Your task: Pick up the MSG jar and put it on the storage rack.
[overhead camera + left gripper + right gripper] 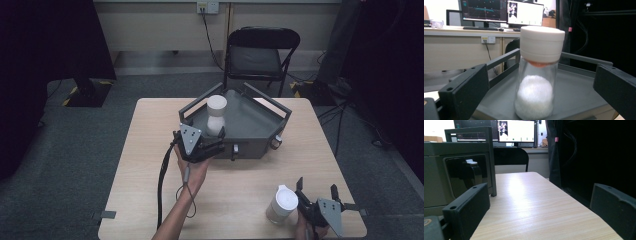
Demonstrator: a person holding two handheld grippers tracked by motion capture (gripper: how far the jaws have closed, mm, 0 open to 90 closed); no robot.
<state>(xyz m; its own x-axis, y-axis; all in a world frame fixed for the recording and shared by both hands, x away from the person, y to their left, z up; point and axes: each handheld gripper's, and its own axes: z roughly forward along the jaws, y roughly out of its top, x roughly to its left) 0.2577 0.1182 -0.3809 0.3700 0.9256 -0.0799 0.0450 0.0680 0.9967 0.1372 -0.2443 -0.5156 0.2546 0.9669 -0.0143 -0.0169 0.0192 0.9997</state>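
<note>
Jar [537, 75]: glass, with white lid and white powder inside; it stands upright in the grey tray [252, 122], between the two jaws of the left tongs [212, 140], and they do not touch it.
Left tongs: jaws apart, one on each side of the jar, at the tray's near edge.
Right tongs [317, 192]: jaws apart, nothing between them, low over the desk [150, 150].
Second jar [281, 203]: white lid, on the desk just left of the right tongs.
</note>
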